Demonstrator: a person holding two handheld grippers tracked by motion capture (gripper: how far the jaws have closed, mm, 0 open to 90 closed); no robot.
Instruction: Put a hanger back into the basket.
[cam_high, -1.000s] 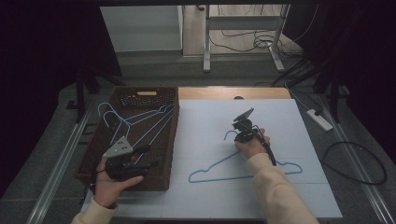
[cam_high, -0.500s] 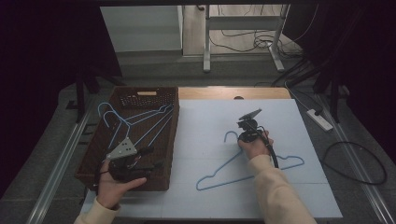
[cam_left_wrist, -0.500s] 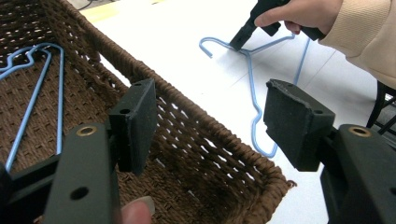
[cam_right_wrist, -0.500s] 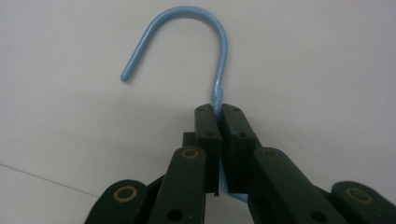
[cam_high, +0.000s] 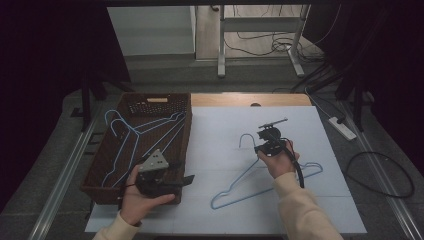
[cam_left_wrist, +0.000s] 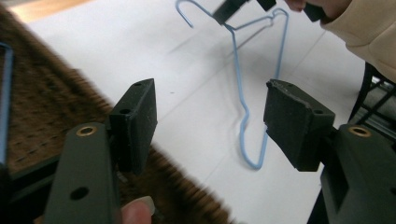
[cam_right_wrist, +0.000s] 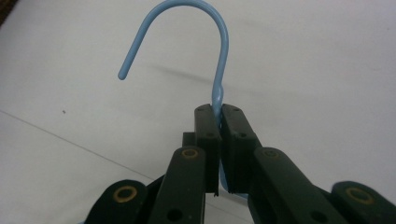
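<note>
A light blue wire hanger (cam_high: 260, 180) lies across the white sheet (cam_high: 225, 130), its hook (cam_high: 244, 138) raised towards the far side. My right gripper (cam_high: 258, 148) has just been closing and is now shut on the hanger's neck; in the right gripper view its pads (cam_right_wrist: 208, 122) clamp the twisted neck below the hook (cam_right_wrist: 211, 18). My left gripper (cam_high: 181, 172) is held over the near right corner of the brown basket (cam_high: 102, 185), open, with nothing between its pads (cam_left_wrist: 135, 116). In the left gripper view the hanger (cam_left_wrist: 240, 93) lies beyond them.
The basket holds several more blue hangers (cam_high: 130, 135). A wooden table edge (cam_high: 250, 99) shows beyond the sheet. A power strip (cam_high: 342, 127) and cables (cam_high: 380, 175) lie on the floor to the right.
My left hand has carried its gripper to the right along the basket's near edge. My right gripper has lifted a little with the hanger's neck, and the hanger has swung slightly.
</note>
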